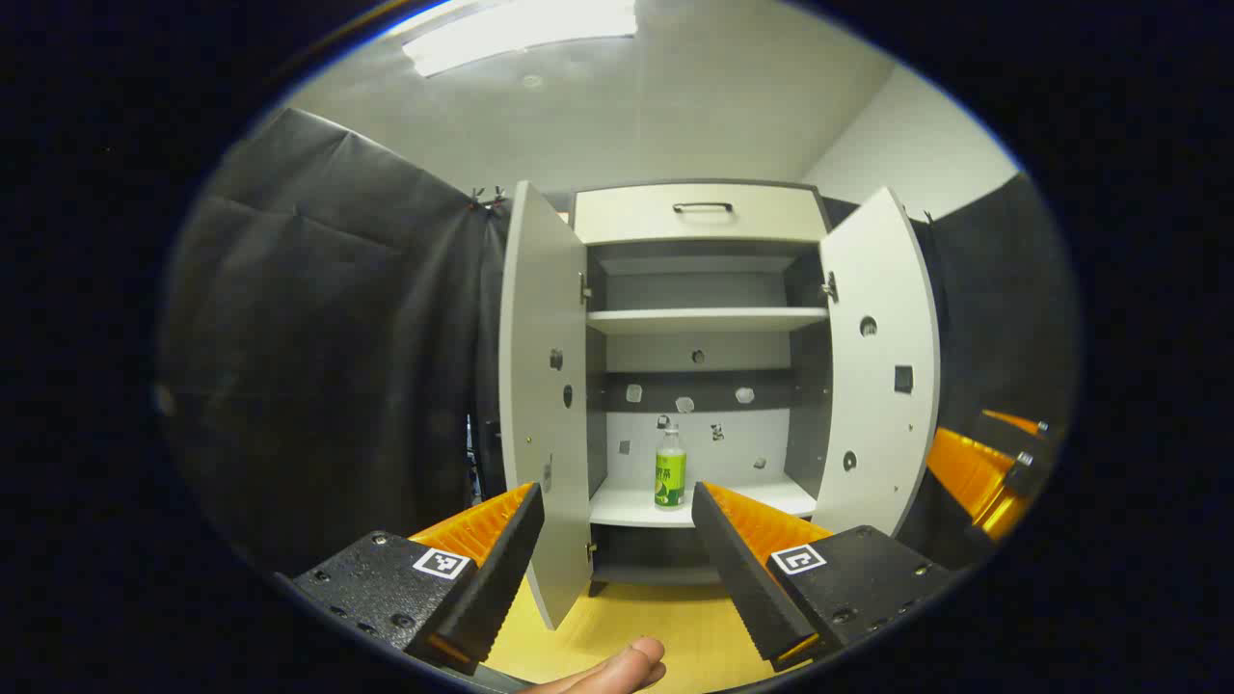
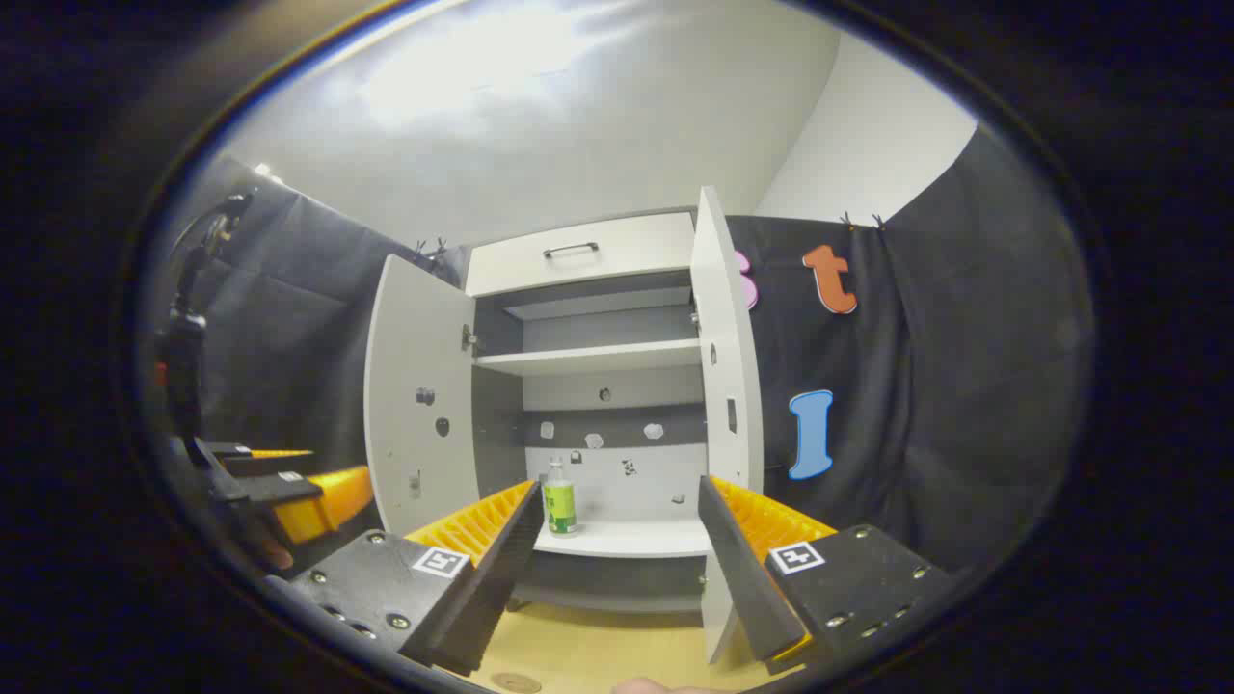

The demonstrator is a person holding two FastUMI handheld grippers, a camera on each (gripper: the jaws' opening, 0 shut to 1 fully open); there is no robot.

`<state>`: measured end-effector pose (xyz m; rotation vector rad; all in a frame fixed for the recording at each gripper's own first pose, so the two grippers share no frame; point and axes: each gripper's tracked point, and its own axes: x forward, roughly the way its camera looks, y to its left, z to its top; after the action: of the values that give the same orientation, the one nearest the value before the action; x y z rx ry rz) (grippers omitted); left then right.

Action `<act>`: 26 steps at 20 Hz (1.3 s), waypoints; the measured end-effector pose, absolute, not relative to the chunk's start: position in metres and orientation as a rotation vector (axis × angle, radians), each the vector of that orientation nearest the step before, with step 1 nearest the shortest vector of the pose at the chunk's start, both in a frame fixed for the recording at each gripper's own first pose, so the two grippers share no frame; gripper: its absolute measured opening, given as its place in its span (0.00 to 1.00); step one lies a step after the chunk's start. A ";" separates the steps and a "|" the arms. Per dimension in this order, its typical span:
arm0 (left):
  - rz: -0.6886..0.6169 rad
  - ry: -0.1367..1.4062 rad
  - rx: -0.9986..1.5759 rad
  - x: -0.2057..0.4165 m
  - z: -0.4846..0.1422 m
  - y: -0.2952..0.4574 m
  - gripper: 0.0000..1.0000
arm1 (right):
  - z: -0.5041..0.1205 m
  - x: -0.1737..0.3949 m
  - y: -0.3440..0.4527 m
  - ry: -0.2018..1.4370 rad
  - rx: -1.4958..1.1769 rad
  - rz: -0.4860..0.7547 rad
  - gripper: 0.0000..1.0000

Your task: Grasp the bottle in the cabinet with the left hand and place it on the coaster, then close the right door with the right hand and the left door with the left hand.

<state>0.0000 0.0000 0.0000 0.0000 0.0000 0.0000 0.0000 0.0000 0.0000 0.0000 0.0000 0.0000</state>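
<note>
A small clear bottle (image 1: 670, 469) with a green label stands upright on the bottom shelf of a white cabinet (image 1: 704, 320). Both doors are swung wide: the left door (image 1: 535, 405) and the right door (image 1: 882, 366). My left gripper (image 1: 615, 496) is open in front of the cabinet, well short of the bottle. In the right gripper view the bottle (image 2: 558, 501) sits left of centre on the shelf, and my right gripper (image 2: 619, 492) is open and empty, near the right door (image 2: 728, 376). A round coaster (image 2: 516, 682) lies on the yellow tabletop (image 2: 598, 641) at the bottom edge.
A closed drawer (image 1: 702, 214) with a dark handle tops the cabinet. The upper shelf (image 1: 706, 318) is bare. The other gripper (image 1: 983, 472) shows at the far right of the left gripper view. A fingertip (image 1: 617, 670) rests at the bottom. Black cloth walls flank the cabinet.
</note>
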 end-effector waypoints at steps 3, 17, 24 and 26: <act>-0.030 0.019 -0.020 0.007 0.010 0.002 0.99 | -0.009 0.020 -0.007 0.038 -0.022 -0.037 0.98; -0.196 0.070 -0.044 0.117 -0.008 -0.011 1.00 | -0.010 0.076 -0.018 0.083 -0.072 -0.187 0.98; -0.224 0.116 -0.023 0.192 -0.047 -0.033 1.00 | -0.024 0.096 -0.021 0.089 -0.123 -0.197 0.97; -0.227 0.125 -0.022 0.216 -0.059 -0.040 0.99 | -0.028 0.102 -0.019 0.087 -0.136 -0.189 0.97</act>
<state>0.2156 -0.0398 -0.0588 -0.0220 0.1252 -0.2267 0.1017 -0.0192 -0.0277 -0.1362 0.0870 -0.1894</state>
